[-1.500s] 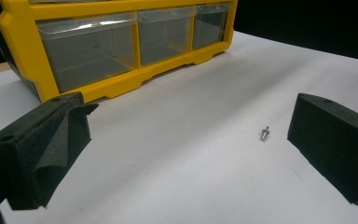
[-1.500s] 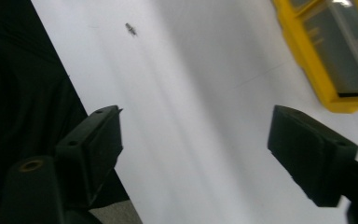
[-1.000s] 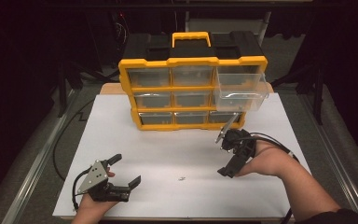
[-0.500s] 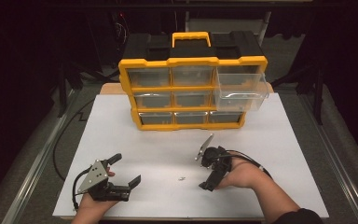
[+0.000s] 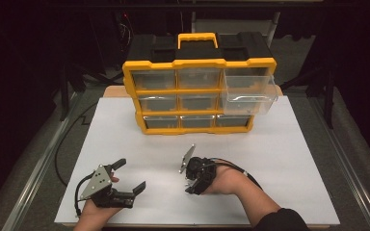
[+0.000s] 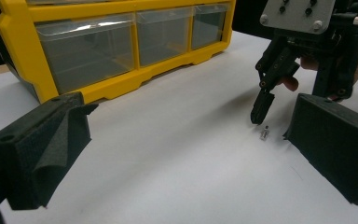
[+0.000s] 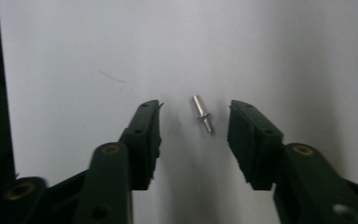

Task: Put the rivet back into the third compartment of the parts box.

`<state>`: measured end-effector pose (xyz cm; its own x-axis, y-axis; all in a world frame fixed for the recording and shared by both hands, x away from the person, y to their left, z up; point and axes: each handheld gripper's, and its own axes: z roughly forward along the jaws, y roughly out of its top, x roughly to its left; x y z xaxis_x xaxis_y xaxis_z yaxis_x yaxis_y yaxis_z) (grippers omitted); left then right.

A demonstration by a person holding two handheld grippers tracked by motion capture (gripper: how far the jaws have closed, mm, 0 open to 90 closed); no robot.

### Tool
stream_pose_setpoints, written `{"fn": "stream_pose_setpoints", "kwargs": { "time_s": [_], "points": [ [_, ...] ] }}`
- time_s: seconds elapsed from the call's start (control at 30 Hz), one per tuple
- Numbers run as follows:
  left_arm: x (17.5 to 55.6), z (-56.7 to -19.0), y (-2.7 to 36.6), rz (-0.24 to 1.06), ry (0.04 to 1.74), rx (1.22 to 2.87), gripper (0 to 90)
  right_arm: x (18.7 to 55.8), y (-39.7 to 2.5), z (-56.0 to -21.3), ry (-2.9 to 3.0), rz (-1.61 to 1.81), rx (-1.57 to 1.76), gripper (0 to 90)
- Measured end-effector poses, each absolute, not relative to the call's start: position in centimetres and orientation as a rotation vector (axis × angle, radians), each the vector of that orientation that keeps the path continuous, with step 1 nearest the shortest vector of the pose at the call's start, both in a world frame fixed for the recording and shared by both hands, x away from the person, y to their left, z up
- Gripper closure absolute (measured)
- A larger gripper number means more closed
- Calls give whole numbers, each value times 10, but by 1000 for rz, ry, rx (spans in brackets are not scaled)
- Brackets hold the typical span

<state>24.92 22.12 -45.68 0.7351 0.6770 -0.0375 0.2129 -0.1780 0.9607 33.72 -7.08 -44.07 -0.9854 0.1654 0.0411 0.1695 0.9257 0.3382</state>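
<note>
The big yellow box of drawers (image 5: 198, 96) stands at the far side of the white counter (image 5: 294, 159), with its top right drawer (image 5: 248, 94) pulled out. The right gripper (image 7: 193, 123) hangs spread wide over a tiny metal pin (image 7: 201, 113) lying flat near the middle — to pick it up well, go straight down and squeeze slowly so it does not roll. The left gripper (image 5: 125, 175) waits at the near left — wide apart, holding nothing.

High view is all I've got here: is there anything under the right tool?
Observer: Yes, a small metal pin lies on the white table, between the right tool's open jaws.
Operator: Touching it yet?
Observer: No, there is bare table on both sides of the pin.
Operator: And the left tool?
Observer: The left tool is open wide and holds nothing; it faces the yellow drawer cabinet.
</note>
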Motion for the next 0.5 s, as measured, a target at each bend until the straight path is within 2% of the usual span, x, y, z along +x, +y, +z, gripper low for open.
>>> {"fn": "stream_pose_setpoints", "kwargs": {
  "time_s": [0.03, 0.07, 0.1, 0.27, 0.33, 0.5],
  "points": [
    [249, -457, 221, 482, 705, 1740, 3, 337, -69, -441, -3085, -535, -264, 601],
    [249, -457, 221, 482, 705, 1740, 3, 337, -69, -441, -3085, -535, -264, 601],
    [249, -457, 221, 483, 705, 1742, 3, 338, -65, -442, -3089, -514, -234, 673],
    [250, -457, 221, 484, 705, 1744, 3, 336, -61, -443, -3125, -500, -206, 757],
    [250, -457, 221, 483, 706, 1744, 3, 335, -60, -443, -3135, -506, -175, 834],
    [250, -457, 220, 482, 704, 1745, 3, 336, -59, -442, -3121, -493, -175, 841]
  ]
}}
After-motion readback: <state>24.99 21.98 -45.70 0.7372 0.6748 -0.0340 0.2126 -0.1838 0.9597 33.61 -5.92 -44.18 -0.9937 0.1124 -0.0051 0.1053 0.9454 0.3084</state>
